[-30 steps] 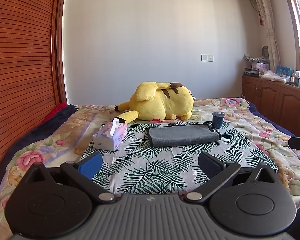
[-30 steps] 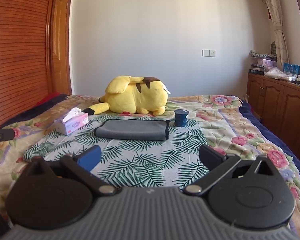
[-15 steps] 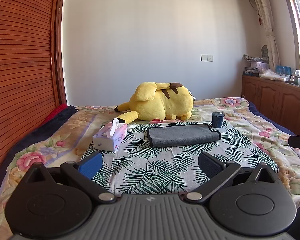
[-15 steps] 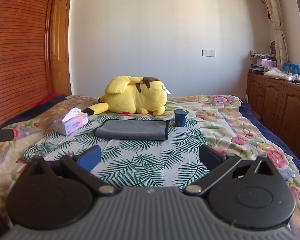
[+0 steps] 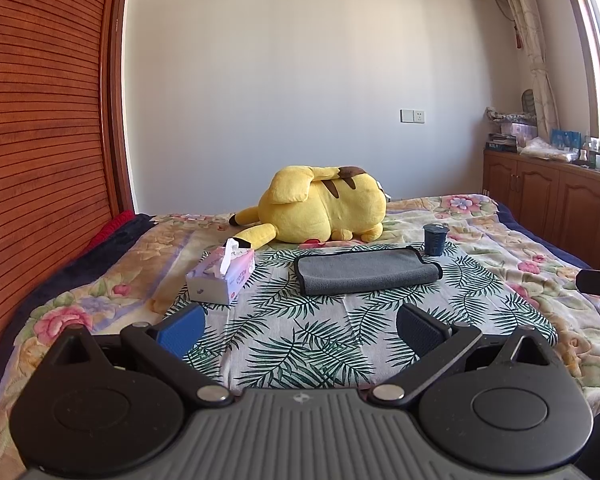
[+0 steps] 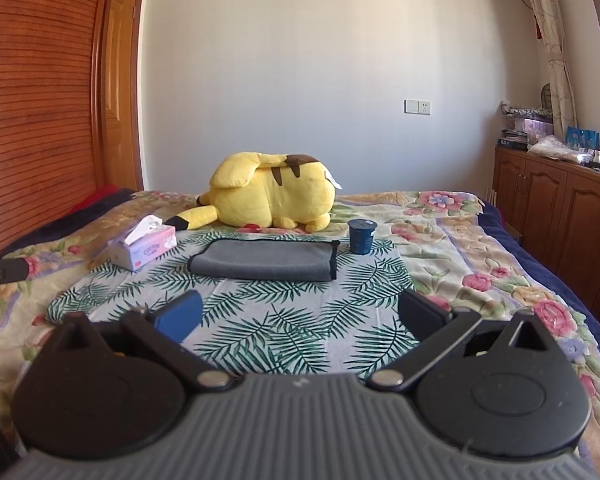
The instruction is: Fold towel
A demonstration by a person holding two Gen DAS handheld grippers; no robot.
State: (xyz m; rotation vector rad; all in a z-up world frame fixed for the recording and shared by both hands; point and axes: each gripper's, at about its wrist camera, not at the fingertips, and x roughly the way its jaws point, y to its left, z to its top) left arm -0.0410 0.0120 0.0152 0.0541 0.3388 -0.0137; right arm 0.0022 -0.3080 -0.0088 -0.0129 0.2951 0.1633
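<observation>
A grey towel with dark edging (image 5: 366, 271) lies folded flat on a palm-leaf cloth (image 5: 300, 340) on the bed; it also shows in the right wrist view (image 6: 264, 265). My left gripper (image 5: 300, 326) is open and empty, well short of the towel. My right gripper (image 6: 300, 314) is open and empty, also short of the towel. A tip of the right gripper shows at the right edge of the left wrist view (image 5: 598, 282), and a tip of the left gripper at the left edge of the right wrist view (image 6: 2, 270).
A tissue box (image 5: 222, 274) stands left of the towel. A dark blue cup (image 5: 435, 239) stands at its far right corner. A yellow plush toy (image 5: 320, 210) lies behind it. Wooden cabinets (image 6: 560, 208) line the right wall, a slatted wooden panel (image 5: 40, 120) the left.
</observation>
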